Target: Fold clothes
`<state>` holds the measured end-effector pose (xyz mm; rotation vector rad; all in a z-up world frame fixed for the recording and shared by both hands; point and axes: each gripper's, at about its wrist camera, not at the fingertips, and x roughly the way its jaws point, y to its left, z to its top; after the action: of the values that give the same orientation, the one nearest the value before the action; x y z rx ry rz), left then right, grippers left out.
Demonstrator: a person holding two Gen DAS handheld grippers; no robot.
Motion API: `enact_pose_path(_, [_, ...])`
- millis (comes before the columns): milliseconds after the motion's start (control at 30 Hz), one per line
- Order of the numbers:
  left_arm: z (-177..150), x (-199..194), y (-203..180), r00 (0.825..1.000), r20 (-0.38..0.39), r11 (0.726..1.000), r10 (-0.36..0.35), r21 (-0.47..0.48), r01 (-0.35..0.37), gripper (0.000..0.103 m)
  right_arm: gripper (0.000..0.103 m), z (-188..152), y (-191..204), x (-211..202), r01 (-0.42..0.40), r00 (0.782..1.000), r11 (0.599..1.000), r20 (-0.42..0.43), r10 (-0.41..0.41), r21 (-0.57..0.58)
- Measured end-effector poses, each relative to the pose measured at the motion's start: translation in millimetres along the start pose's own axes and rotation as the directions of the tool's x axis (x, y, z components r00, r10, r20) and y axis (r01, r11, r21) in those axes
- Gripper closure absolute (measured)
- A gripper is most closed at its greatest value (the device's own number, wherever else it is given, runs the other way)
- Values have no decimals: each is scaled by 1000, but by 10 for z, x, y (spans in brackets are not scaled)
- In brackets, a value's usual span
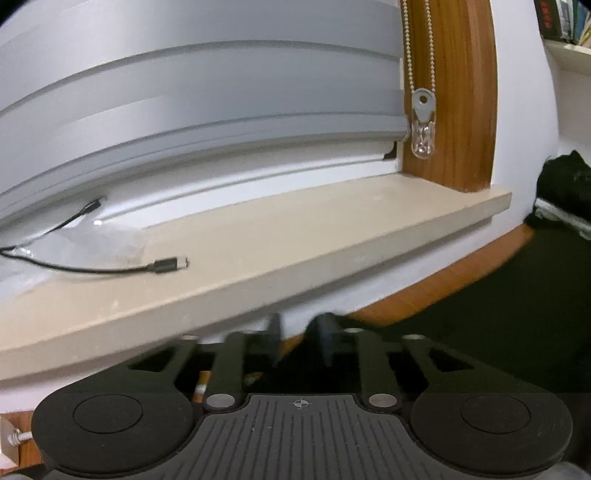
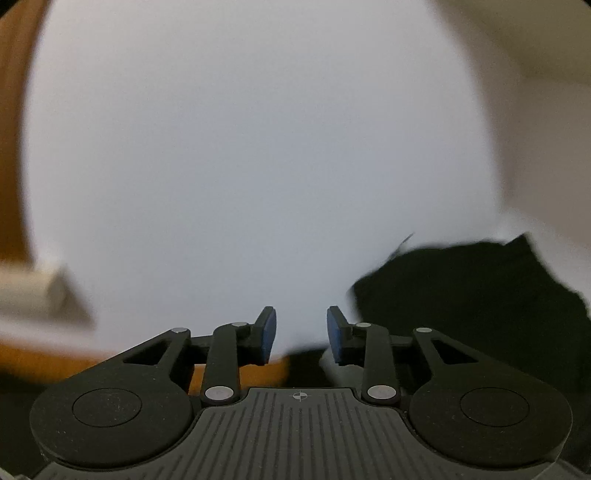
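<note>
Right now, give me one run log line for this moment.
stage: between grasps | left tongs: open, empty | right tongs: open, empty | dark clothes: not held

I see a home room: a beige windowsill under grey blinds, bookshelf to its right.

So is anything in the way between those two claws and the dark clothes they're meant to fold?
Nothing visible. The right gripper is open and empty, the dark garment just ahead to its right. The left gripper is open too, dark cloth ahead to its right.
</note>
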<state>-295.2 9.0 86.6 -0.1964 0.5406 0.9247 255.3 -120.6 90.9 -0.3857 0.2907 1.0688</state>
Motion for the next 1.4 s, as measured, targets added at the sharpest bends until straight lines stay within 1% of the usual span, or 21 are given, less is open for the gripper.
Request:
enact_pose_path(33, [-21, -12, 21, 1000, -9, 1000, -2, -6, 2, 71, 69, -70, 25, 31, -38, 999, 999, -31, 37, -8])
enact_pose_path(67, [-43, -25, 40, 1000, -18, 1000, -4, -13, 4, 71, 65, -158, 53, 56, -83, 994, 997, -76, 82, -7])
enact_pose_path(100, [-73, -43, 68, 1000, -26, 1000, -6, -20, 5, 71, 63, -235, 72, 46, -113, 989, 994, -96, 112, -1])
enact_pose_path(167, [-152, -86, 115, 999, -39, 999, -13, -35, 12, 61, 63, -388, 108, 27, -172, 976, 985, -135, 172, 13])
enact_pose_path(233, [-246, -134, 163, 998, -53, 999, -15, -52, 12, 58, 59, -541, 128, 18, -221, 960, 975, -169, 222, 27])
enact_pose_path(333, [-360, -182, 292, 998, -67, 997, -12, -80, 7, 58, 54, -771, 185, 52, -267, 940, 963, -216, 265, 22])
enact_pose_path(367, [-405, -217, 347, 997, -72, 996, -6, -90, 0, 58, 52, -828, 299, 96, -254, 944, 967, -219, 249, 5])
enact_pose_path(400, [-458, -286, 423, 997, -75, 995, 3, -98, -11, 58, 50, -866, 290, 108, -249, 950, 968, -194, 246, 10])
enact_pose_path(567, [-644, -608, 911, 991, -96, 986, 94, -126, -106, 57, 47, -917, 219, 145, -236, 951, 969, -186, 247, 77])
enact_pose_path(633, [-711, -724, 1124, 984, -108, 980, 139, -129, -152, 50, 47, -933, 211, 143, -229, 953, 970, -184, 240, 82])
enact_pose_path(767, [-872, -934, 1549, 965, -140, 957, 220, -162, -242, 48, 44, -956, 234, 120, -209, 959, 977, -183, 215, 54])
enact_pose_path(800, [-916, -976, 1644, 962, -147, 951, 232, -175, -256, 46, 43, -957, 243, 123, -202, 961, 978, -182, 207, 45])
enact_pose_path(867, [-1004, -1042, 1809, 956, -162, 942, 245, -193, -275, 38, 42, -952, 263, 130, -193, 964, 981, -181, 196, 31])
enact_pose_path(900, [-1049, -1064, 1879, 954, -170, 940, 248, -197, -280, 37, 42, -949, 265, 136, -192, 964, 981, -181, 194, 30])
enact_pose_path(967, [-1147, -1067, 1974, 952, -189, 941, 242, -191, -278, 36, 42, -946, 253, 143, -194, 963, 980, -183, 198, 37])
enact_pose_path(1133, [-1181, -1024, 2022, 930, -231, 931, 286, -162, -326, 36, 41, -942, 220, 159, -199, 961, 978, -187, 206, 54])
enact_pose_path(1200, [-1163, -1083, 1997, 920, -222, 921, 323, -151, -359, 35, 40, -938, 222, 156, -198, 961, 979, -187, 204, 51])
enact_pose_path(1233, [-1156, -1129, 1984, 913, -214, 913, 348, -145, -382, 32, 40, -936, 223, 154, -197, 961, 979, -187, 203, 50])
enact_pose_path(1267, [-1161, -1169, 1970, 905, -210, 904, 371, -139, -403, 31, 40, -934, 223, 153, -197, 961, 979, -187, 203, 50])
enact_pose_path(1333, [-1201, -1241, 2041, 899, -216, 894, 382, -161, -418, 30, 40, -931, 219, 155, -198, 961, 979, -187, 204, 52])
enact_pose_path(1400, [-1264, -1284, 2141, 902, -241, 889, 359, -208, -409, 30, 40, -931, 214, 156, -199, 961, 979, -187, 205, 54])
